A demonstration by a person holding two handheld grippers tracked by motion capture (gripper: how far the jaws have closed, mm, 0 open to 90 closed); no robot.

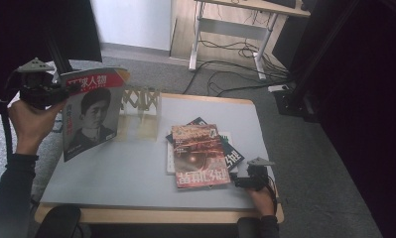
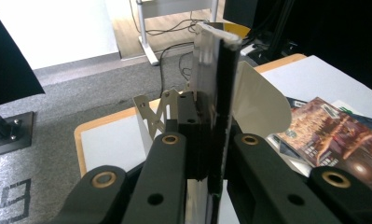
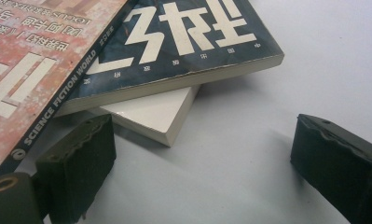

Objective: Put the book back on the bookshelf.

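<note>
Clamped on the spine edge of a magazine (image 1: 93,113), the left gripper (image 1: 61,92) holds it upright in the air over the table's left rear corner, its cover with a portrait and a red title band facing the high camera. In the left gripper view the two black jaws press flat against the magazine (image 2: 216,100) from either side, and one page bows out to the right. Just behind it on the table (image 1: 131,173) stands a pale, zigzag-cut rack (image 1: 141,99).

Near the middle of the grey table top lies a stack of three: a reddish magazine (image 1: 199,154) on top, a dark book (image 1: 231,153) under it, and a white book (image 3: 151,114) at the bottom. Beside the stack's near right corner rests the right gripper (image 1: 245,182), low on the table, its jaws spread wide with nothing between them; the left pad (image 3: 79,161) sits just beside the white book's corner.
</note>
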